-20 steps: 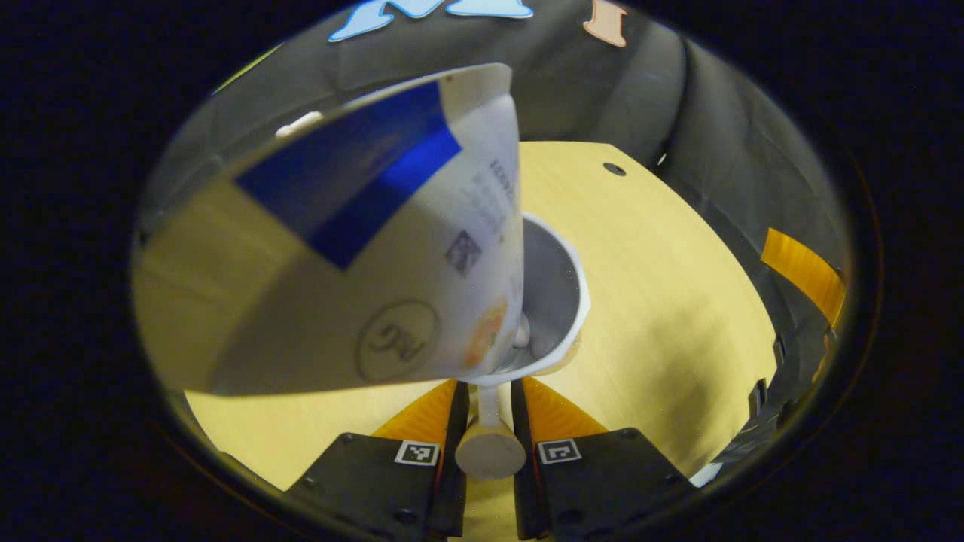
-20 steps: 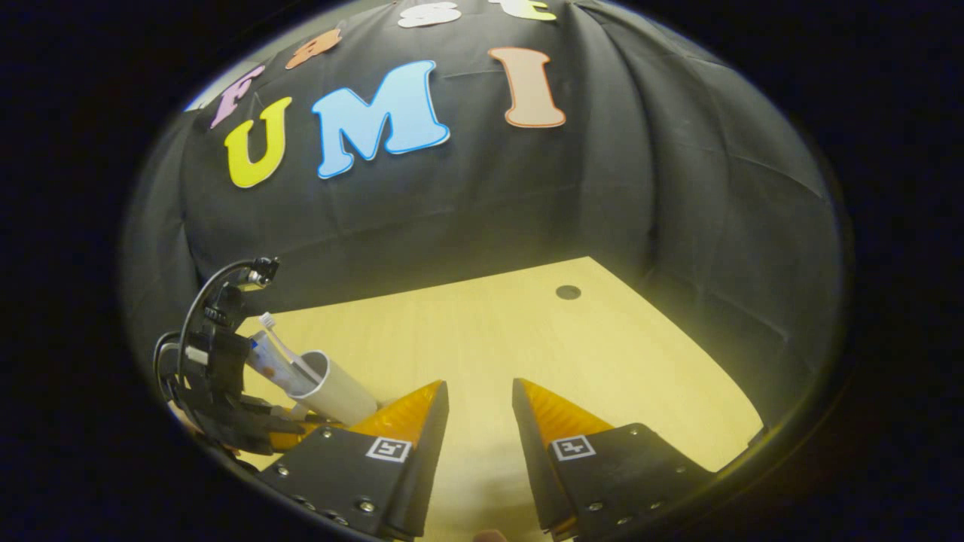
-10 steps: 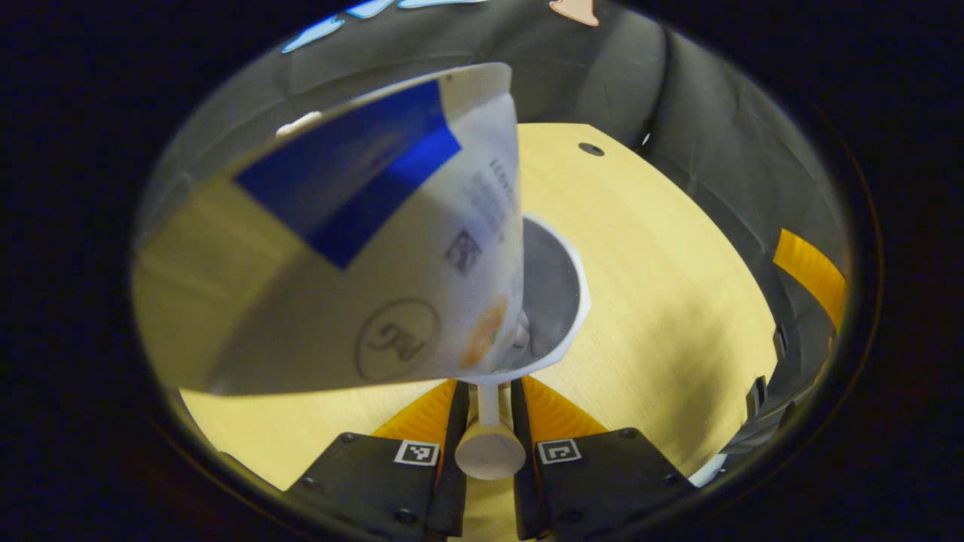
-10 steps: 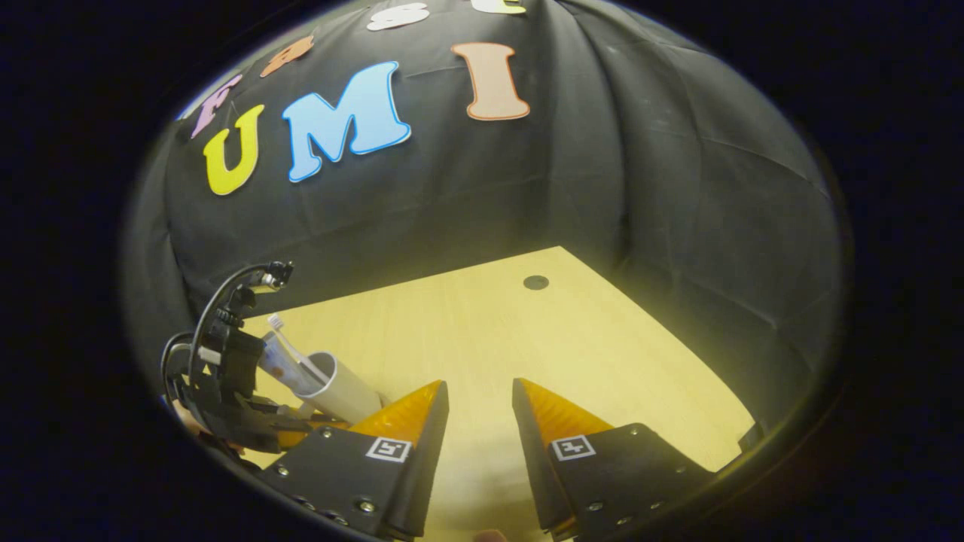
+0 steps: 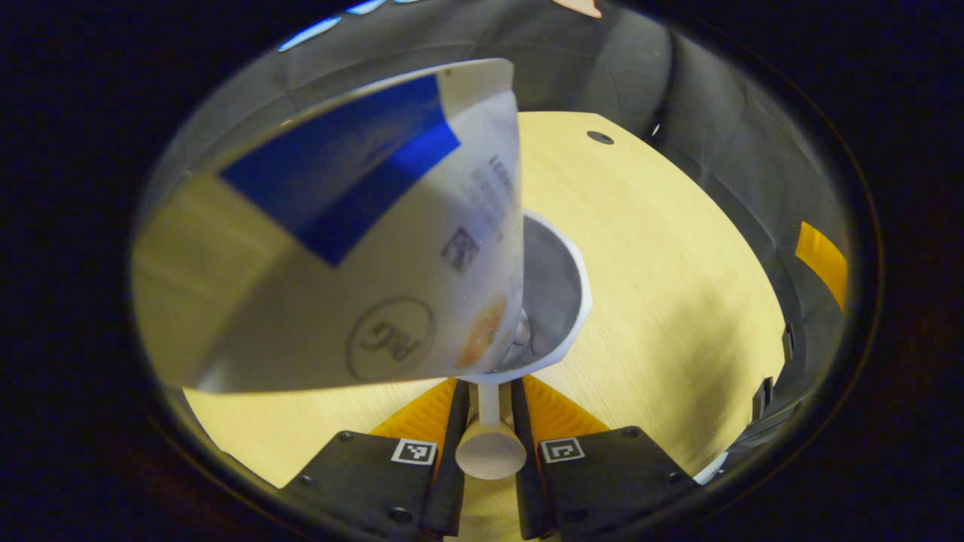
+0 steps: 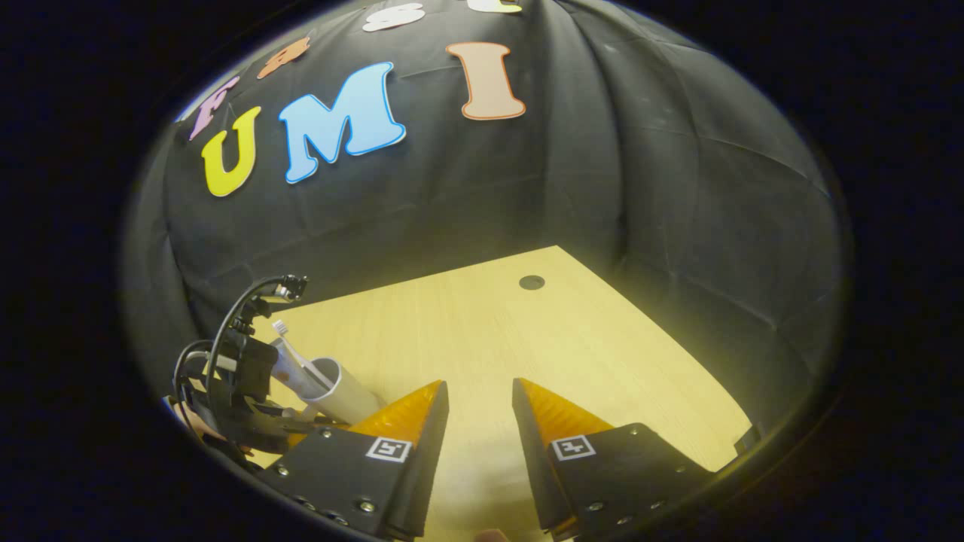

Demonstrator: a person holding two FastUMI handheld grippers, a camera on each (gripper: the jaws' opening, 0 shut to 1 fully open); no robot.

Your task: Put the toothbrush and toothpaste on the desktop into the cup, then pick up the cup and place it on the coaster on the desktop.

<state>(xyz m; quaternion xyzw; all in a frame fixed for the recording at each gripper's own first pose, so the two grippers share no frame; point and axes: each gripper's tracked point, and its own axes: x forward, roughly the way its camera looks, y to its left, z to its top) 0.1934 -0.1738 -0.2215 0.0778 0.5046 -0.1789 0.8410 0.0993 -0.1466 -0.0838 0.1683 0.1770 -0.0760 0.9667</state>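
Between the fingers of the left gripper [image 5: 488,395] sits the handle of the white cup [image 5: 561,301], and both fingers press on it from either side. Seen in the left gripper view, the cup hangs above the wooden counter [image 5: 663,271], its mouth facing the camera. A toothpaste tube [image 5: 354,248], white with a blue band, leans out of the cup toward the lens. In the right gripper view the cup [image 6: 339,391] appears low at the left, tilted in the left gripper [image 6: 245,403], with the toothbrush [image 6: 290,354] and toothpaste [image 6: 282,369] sticking out of it. Lower down, the right gripper [image 6: 478,395] is spread apart and holds nothing, above bare counter [image 6: 527,339]. A small dark hole [image 6: 532,282] marks the counter near its far corner.
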